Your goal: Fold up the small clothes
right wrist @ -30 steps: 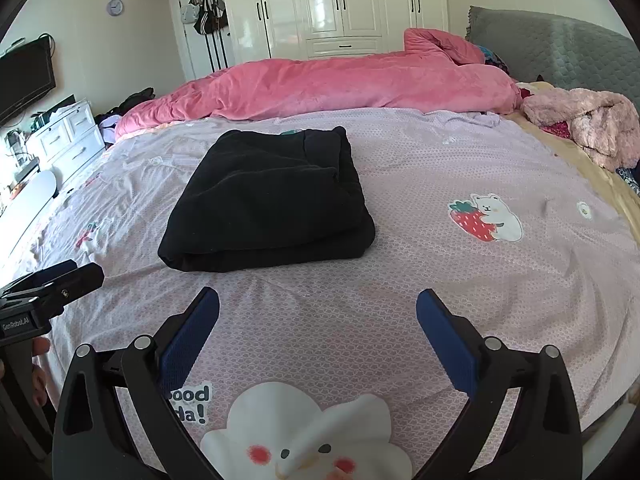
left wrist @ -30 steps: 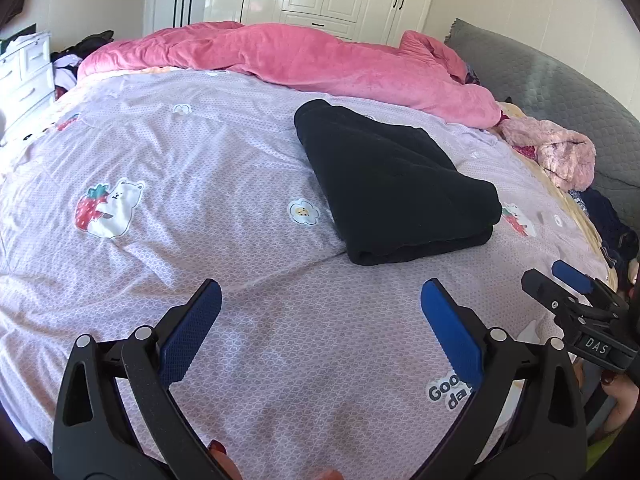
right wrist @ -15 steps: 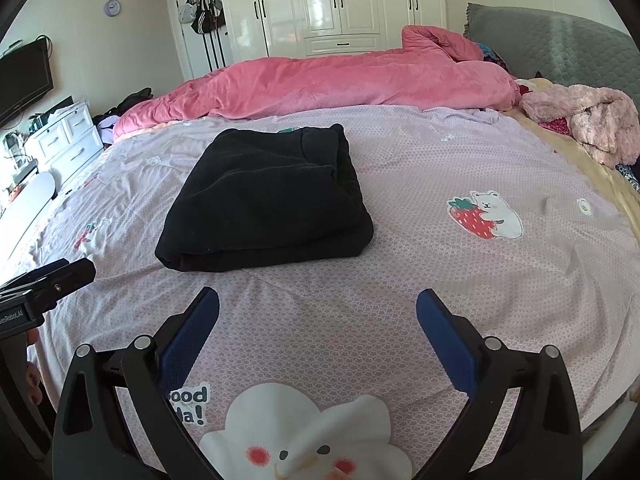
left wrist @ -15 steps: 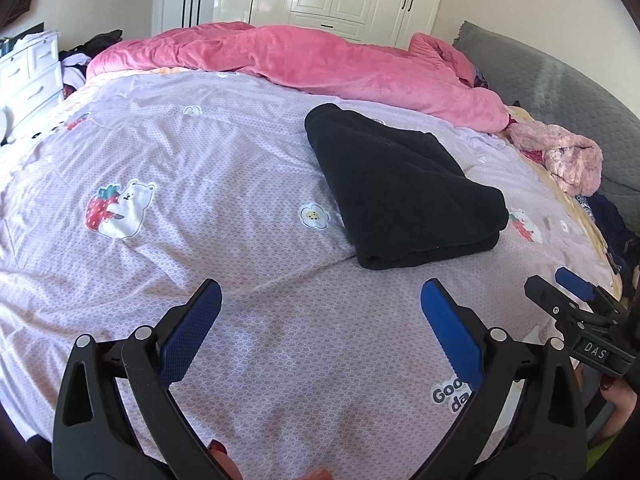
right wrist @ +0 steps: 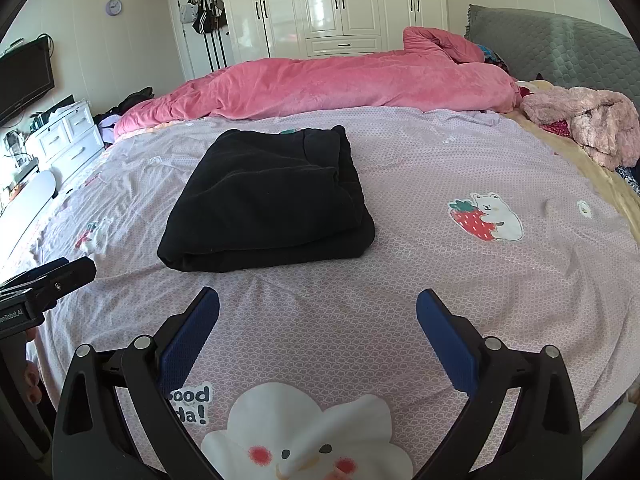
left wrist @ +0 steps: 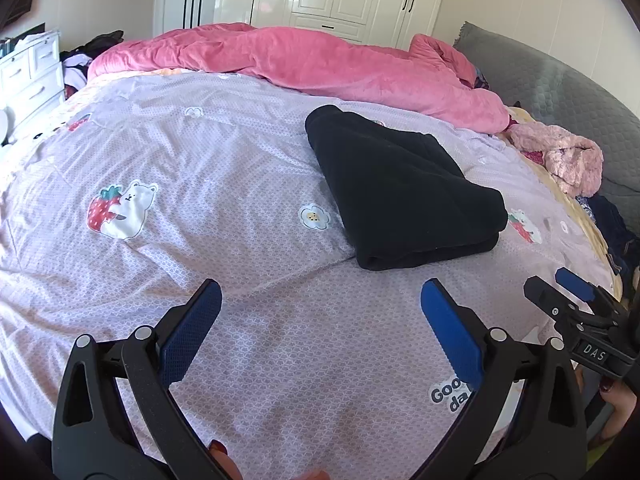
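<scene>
A black garment (left wrist: 396,192) lies folded into a thick rectangle on the lilac bedsheet (left wrist: 208,168); it also shows in the right wrist view (right wrist: 268,204). My left gripper (left wrist: 320,320) is open and empty, held over the sheet short of the garment. My right gripper (right wrist: 318,328) is open and empty, also short of the garment's near edge. The right gripper's tip shows at the right of the left wrist view (left wrist: 576,300). The left gripper's tip shows at the left of the right wrist view (right wrist: 48,284).
A pink duvet (right wrist: 340,84) lies bunched along the far side of the bed. A fluffy pink garment (right wrist: 588,120) and other clothes sit at the right by the grey headboard (right wrist: 560,52). White drawers (right wrist: 64,140) stand left; wardrobes (right wrist: 340,4) behind.
Both grippers have drawn back a little and lifted, so the black garment sits slightly farther off. The garment itself has not moved. Both stay open.
</scene>
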A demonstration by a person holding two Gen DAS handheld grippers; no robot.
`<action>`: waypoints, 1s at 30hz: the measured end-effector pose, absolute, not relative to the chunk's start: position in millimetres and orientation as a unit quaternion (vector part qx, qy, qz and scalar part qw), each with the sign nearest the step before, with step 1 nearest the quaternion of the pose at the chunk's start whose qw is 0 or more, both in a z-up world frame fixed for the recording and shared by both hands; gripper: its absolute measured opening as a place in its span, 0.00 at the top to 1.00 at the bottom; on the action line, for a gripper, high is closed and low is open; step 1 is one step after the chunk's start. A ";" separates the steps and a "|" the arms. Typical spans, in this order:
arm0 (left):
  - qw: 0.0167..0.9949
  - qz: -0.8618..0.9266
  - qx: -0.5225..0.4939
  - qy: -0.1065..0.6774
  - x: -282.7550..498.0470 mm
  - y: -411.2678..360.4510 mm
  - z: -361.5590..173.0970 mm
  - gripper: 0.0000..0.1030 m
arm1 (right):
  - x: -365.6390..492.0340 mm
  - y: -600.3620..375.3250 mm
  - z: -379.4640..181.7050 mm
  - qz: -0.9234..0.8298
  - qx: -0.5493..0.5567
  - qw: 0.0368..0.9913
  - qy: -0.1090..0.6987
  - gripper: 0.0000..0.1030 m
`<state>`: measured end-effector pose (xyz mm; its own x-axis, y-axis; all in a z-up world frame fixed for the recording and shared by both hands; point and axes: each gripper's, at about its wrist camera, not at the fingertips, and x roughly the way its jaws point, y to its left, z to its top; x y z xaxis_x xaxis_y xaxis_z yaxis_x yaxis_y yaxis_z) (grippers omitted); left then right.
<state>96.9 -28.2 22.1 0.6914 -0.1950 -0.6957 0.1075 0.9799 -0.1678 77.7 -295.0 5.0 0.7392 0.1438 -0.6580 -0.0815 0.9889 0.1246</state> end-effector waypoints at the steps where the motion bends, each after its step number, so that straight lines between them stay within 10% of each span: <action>1: 0.918 -0.082 -0.057 0.384 96.9 -28.2 22.0 0.09 | 77.3 -294.9 4.9 0.061 0.043 0.932 0.356 0.04; 30: 0.916 -0.073 -0.054 0.390 94.9 -29.5 23.3 0.09 | 74.6 -293.6 6.8 0.062 0.038 0.932 0.355 0.04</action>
<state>94.9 -29.5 23.3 0.6857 -0.1765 -0.7062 0.0927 0.9834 -0.1557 74.6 -293.6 6.8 0.7404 0.1431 -0.6568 -0.0888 0.9893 0.1154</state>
